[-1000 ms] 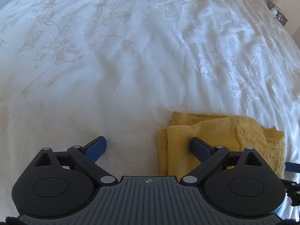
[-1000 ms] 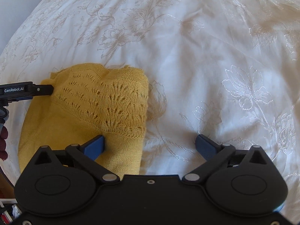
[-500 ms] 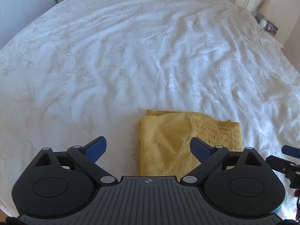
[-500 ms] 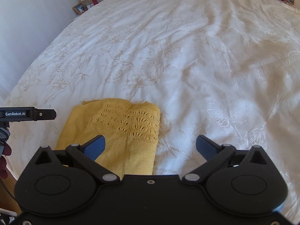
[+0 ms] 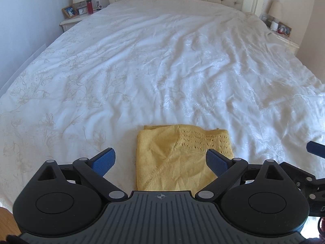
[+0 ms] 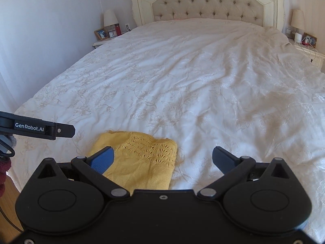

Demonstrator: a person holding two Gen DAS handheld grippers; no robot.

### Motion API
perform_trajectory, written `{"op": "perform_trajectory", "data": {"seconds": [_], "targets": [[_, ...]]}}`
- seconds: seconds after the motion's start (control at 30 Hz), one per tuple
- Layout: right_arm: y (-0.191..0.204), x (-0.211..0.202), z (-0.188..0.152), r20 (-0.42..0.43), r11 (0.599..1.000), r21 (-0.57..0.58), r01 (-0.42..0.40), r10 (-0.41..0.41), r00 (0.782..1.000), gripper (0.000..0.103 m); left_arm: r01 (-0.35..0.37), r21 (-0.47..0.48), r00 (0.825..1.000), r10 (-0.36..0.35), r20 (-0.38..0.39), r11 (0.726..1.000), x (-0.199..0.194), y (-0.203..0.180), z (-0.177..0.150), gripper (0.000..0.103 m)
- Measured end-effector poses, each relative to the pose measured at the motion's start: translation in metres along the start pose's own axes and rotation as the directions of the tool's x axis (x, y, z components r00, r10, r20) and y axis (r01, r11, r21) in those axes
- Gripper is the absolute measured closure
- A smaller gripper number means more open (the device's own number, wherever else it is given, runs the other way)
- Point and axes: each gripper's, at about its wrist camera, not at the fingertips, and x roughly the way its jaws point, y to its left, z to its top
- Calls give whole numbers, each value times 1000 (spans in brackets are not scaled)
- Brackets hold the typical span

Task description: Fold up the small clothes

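A yellow knitted garment (image 5: 178,154) lies folded into a compact rectangle near the foot edge of the white bedspread (image 5: 162,71). My left gripper (image 5: 160,159) hovers open above it, holding nothing, its blue pads spread either side of the fold. In the right wrist view the same garment (image 6: 142,158) sits low and left. My right gripper (image 6: 162,158) is open too and empty, raised off the cloth, its left pad over the garment's near part. The side of the left gripper (image 6: 40,129) shows at the left edge.
The large bed runs back to a tufted headboard (image 6: 207,2). Nightstands with lamps and picture frames stand at the back left (image 5: 75,14) and back right (image 5: 282,32). Wooden floor (image 6: 8,203) shows at the lower left, beyond the bed's edge.
Both grippers have lifted up and back from the garment and tilted upward, so the whole bed and headboard are now in view. The folded garment lies still.
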Motion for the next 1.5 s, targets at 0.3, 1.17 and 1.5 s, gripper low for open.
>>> {"op": "perform_trajectory", "data": {"seconds": [0.3,1.17,1.5], "targets": [[-8,-2,-13,-164,996,82,45,-31,986,1,-27,65,999,30,-40,998,-7,-19,-26,6],[3,23,-20,-279,992,125,25,11,960,1,-54,12,979,56,-198,998,9,0,-43,6],[3,28,-17,-285,990,140,23,18,958,1,-50,25,977,54,-208,998,13,1,-40,6]]}}
